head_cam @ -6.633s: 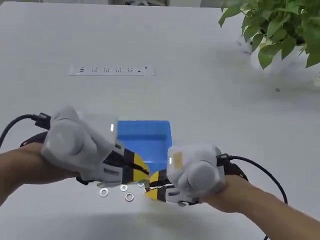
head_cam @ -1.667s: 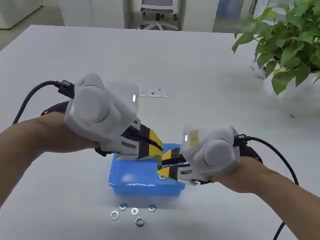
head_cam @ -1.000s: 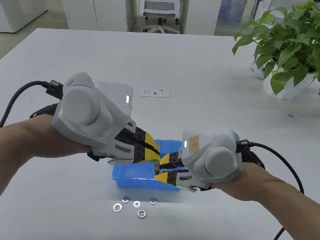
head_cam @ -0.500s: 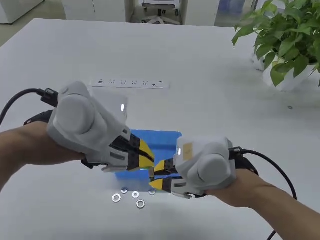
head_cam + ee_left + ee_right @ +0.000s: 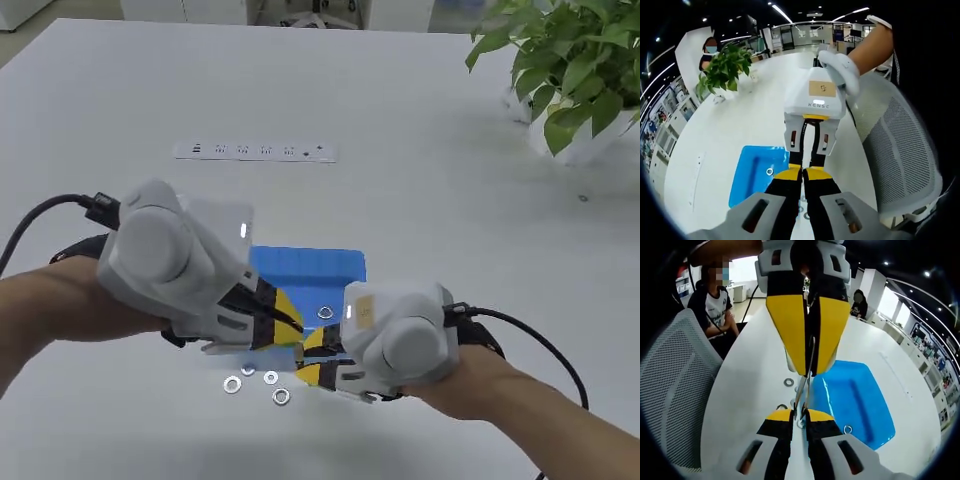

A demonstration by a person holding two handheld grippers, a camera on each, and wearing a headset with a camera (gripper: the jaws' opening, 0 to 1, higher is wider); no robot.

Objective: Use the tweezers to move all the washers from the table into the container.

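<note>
right hand-held gripper (image 5: 800,416) and left hand-held gripper (image 5: 803,172), nose to nose, both clamped on the tweezers (image 5: 805,382); i see the washers (image 5: 271,377) just near-left of the jaws, with the container (image 5: 300,268) on the far side.

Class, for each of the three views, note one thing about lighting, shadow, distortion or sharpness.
Head view: soft, even light, with a faint shadow on the white table below the left tool. Left gripper view: fisheye bows the mesh chair, and the ceiling lights glare as streaks. Right gripper view: the left tool looms huge near the lens, and the blue container curves.
</note>
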